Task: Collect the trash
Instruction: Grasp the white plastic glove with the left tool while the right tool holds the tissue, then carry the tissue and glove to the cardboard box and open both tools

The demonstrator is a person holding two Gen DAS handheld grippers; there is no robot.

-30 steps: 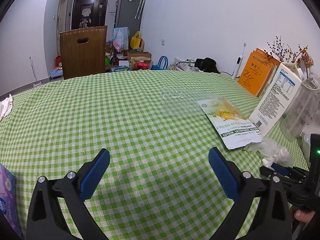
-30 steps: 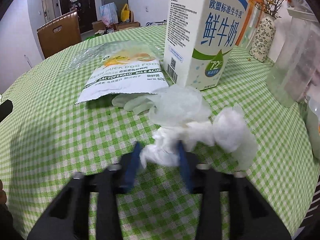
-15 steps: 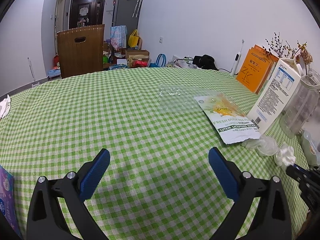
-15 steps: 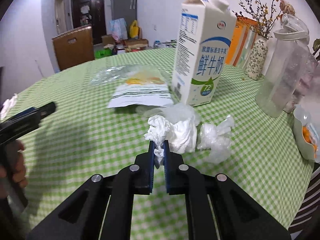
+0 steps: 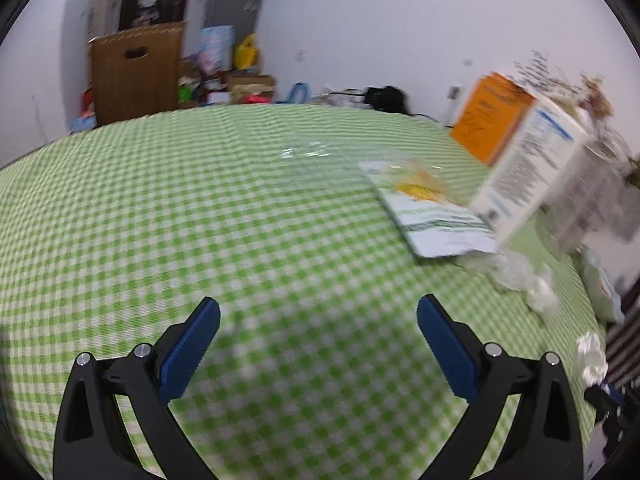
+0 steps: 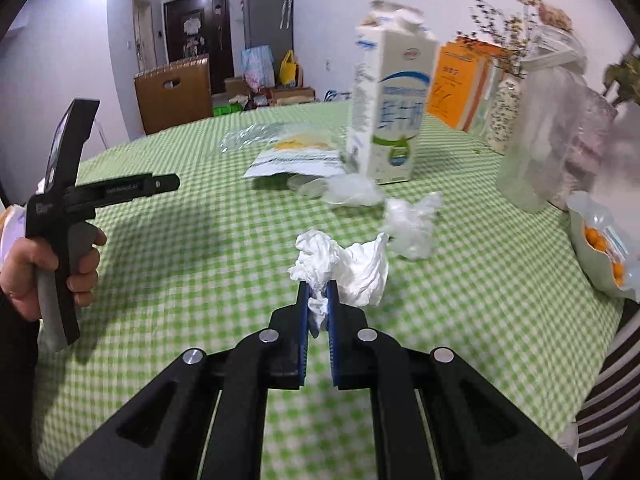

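Right tool [image 6: 318,294] clenched on crumpled tissue [image 6: 340,260], lifted clear of desk [image 6: 200,280]. Left tool [image 5: 318,320] released, empty. Next: carry to bin, apparently out of view.

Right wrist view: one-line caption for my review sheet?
Right gripper shut on a crumpled white tissue, held above the green checked tablecloth.

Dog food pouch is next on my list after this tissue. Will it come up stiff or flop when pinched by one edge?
Likely floppy: the dog food pouch lies flat on the tablecloth, so it looks empty and light. Its glossy film may slip between the pads. The milk carton stands right beside it, so dragging the pouch could nudge or tip that.
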